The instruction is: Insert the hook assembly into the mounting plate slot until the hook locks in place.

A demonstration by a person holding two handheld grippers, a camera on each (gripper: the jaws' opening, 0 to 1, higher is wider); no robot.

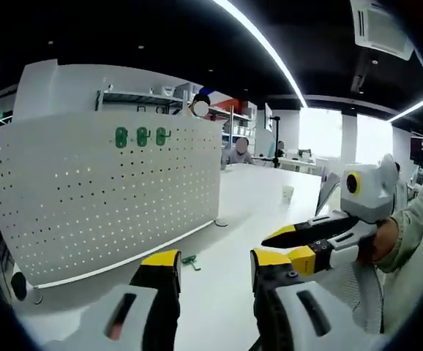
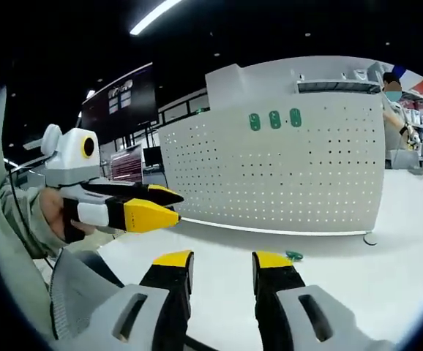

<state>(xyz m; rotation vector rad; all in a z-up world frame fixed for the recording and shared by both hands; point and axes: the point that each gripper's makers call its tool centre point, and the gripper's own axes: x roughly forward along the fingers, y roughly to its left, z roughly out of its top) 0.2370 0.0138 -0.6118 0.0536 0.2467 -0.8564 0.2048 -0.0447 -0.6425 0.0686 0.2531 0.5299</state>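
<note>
A white perforated mounting plate stands upright on the white table; it also stands ahead in the right gripper view. Three green hooks sit in its top row. One loose green hook lies on the table near the plate's foot. My left gripper is open and holds nothing, just short of that hook. My right gripper is open too, with the hook beyond its right jaw. Each gripper shows from the side in the other's view.
A paper cup stands farther back on the table. A person sits behind it, near shelves. A dark monitor hangs left of the plate, and another person is at its right end.
</note>
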